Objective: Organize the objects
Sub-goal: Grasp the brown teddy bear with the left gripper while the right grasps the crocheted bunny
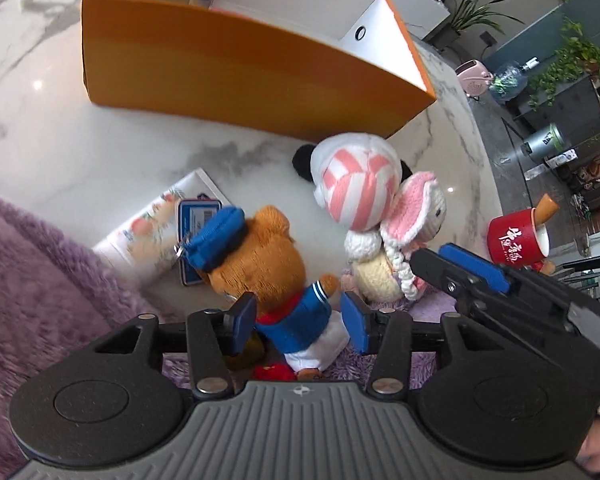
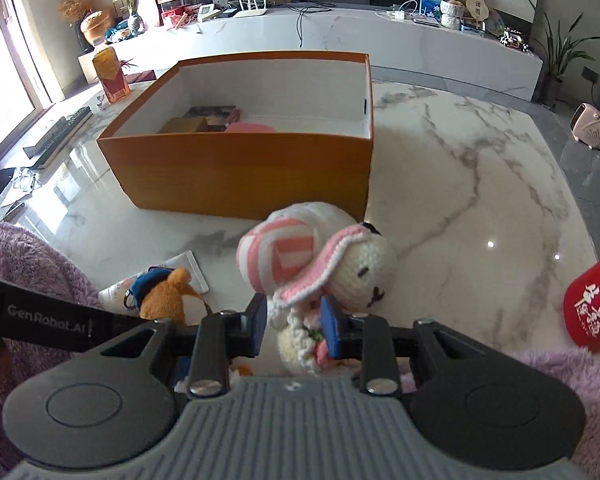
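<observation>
Two grippers work at the near edge of the bench (image 2: 460,168). Left gripper (image 1: 300,320) straddles the brown bear (image 1: 268,256), its blue pads standing off the toy's jacket, so nothing is gripped. Right gripper (image 2: 294,326) is clamped on the crocheted rabbit (image 2: 340,276). Behind the toys lies a booklet (image 1: 156,220), a red mug (image 2: 592,304) stands to the right, and farthest back the orange box (image 2: 240,168) holds a few items.
</observation>
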